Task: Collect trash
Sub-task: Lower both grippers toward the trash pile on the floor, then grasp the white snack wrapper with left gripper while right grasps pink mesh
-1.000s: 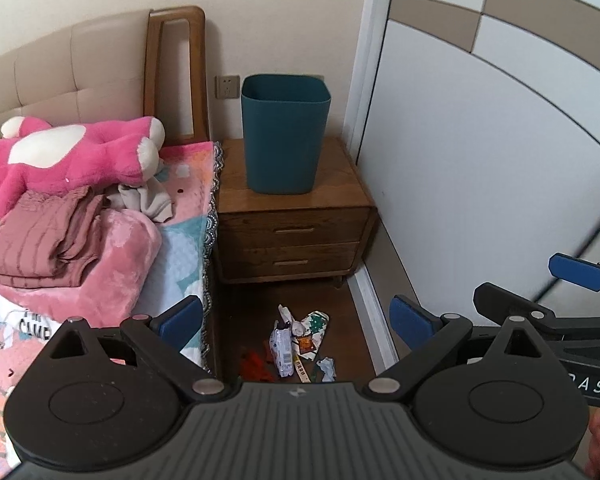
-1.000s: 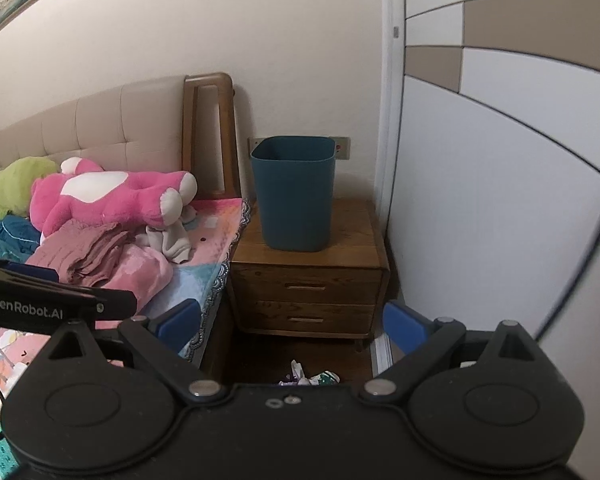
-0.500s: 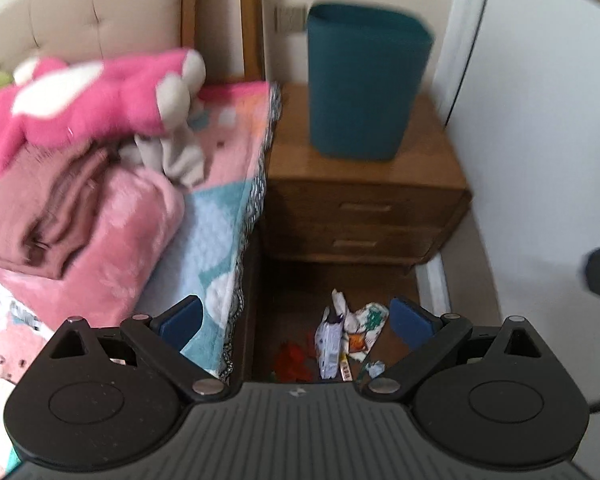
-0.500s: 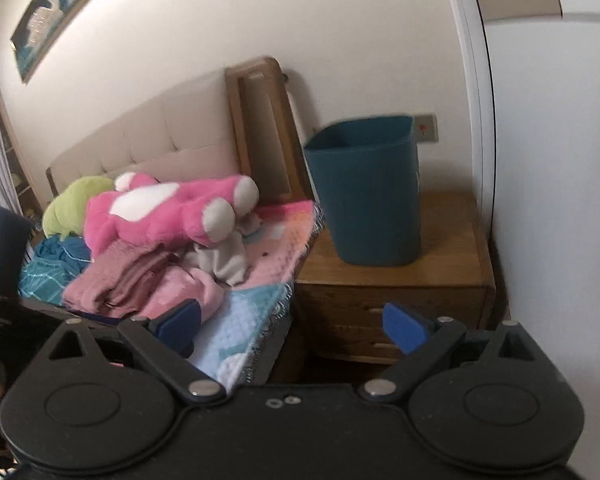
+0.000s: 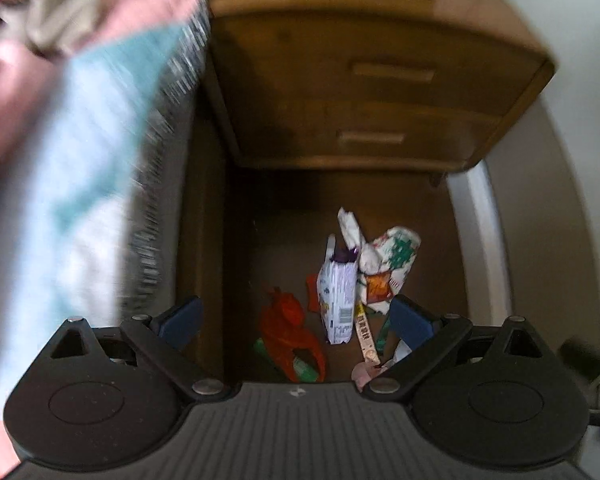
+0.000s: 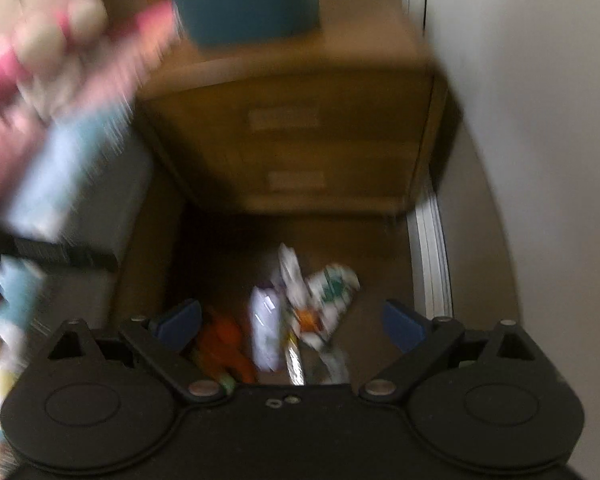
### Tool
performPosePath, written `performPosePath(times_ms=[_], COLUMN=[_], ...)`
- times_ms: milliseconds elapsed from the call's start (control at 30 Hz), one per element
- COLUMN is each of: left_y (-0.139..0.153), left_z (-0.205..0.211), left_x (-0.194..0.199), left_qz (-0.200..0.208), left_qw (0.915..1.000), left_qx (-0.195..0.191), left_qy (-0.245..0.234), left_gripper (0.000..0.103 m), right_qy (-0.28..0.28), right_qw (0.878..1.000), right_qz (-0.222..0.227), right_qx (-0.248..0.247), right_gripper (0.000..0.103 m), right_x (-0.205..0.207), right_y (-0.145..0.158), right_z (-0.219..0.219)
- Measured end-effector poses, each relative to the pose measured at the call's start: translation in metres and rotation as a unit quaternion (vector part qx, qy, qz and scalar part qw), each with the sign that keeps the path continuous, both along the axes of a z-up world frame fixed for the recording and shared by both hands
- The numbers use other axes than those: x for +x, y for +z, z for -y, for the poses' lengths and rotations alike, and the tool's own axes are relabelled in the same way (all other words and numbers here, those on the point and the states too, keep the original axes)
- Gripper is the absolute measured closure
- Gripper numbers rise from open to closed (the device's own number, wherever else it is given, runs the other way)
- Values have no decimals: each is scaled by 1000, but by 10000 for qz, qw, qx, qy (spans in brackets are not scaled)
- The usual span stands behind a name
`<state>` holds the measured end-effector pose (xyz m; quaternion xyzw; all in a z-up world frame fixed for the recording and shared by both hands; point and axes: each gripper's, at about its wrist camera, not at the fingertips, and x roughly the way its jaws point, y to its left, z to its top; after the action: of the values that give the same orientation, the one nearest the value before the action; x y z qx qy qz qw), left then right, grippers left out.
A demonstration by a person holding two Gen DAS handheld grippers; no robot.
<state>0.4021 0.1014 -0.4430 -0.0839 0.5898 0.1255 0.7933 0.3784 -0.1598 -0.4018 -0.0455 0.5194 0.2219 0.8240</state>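
Nothing looks collected yet, as far as I can judge. Both tools are tipped down toward the floor. The left hand-held gripper (image 5: 295, 316) has its blue pads spread wide and empty above the trash pile (image 5: 340, 296); the right hand-held gripper (image 6: 291, 320) is spread and empty too. The pile lies on the floor just in front of the nightstand (image 5: 380, 92): an orange wrapper (image 5: 287, 332) nearest, then a white-and-purple packet (image 5: 338, 292), then a crumpled printed wrapper (image 5: 392, 260). On top of the nightstand stands the teal bin (image 6: 239, 0), likely the destination. Left of the nightstand hangs the bed's blanket (image 5: 79, 152), blurred.
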Motion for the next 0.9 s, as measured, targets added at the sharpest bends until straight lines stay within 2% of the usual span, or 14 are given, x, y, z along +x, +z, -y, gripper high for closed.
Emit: performPosePath(times_ms=[200, 300, 400, 533, 633, 900], left_y=[-122, -182, -235, -292, -327, -385], left_z=[9, 17, 28, 31, 28, 41], left_x=[23, 28, 32, 43, 54, 76], left_qz=[-412, -625, -735, -876, -951, -1102], left_qw=[9991, 9979, 9970, 9956, 9943, 9931], left_qx=[-53, -136, -260, -313, -411, -400], left_qy=[107, 66, 1, 126, 250, 32], left_gripper=[3, 3, 3, 3, 3, 3], right_qy=[764, 921, 1319, 1795, 1916, 2002], right_qw=[9931, 9874, 9800, 9683, 9640, 9611], right_qz=[-684, -1086, -1278, -1472, -1567, -1695], right_qx=[-575, -684, -771, -923, -973, -866], right_gripper=[7, 7, 7, 7, 7, 8], right_x=[-24, -43, -65, -83, -86, -92], right_y=[-158, -222, -273, -324, -352, -396], right_z=[-18, -19, -26, -37, -42, -56])
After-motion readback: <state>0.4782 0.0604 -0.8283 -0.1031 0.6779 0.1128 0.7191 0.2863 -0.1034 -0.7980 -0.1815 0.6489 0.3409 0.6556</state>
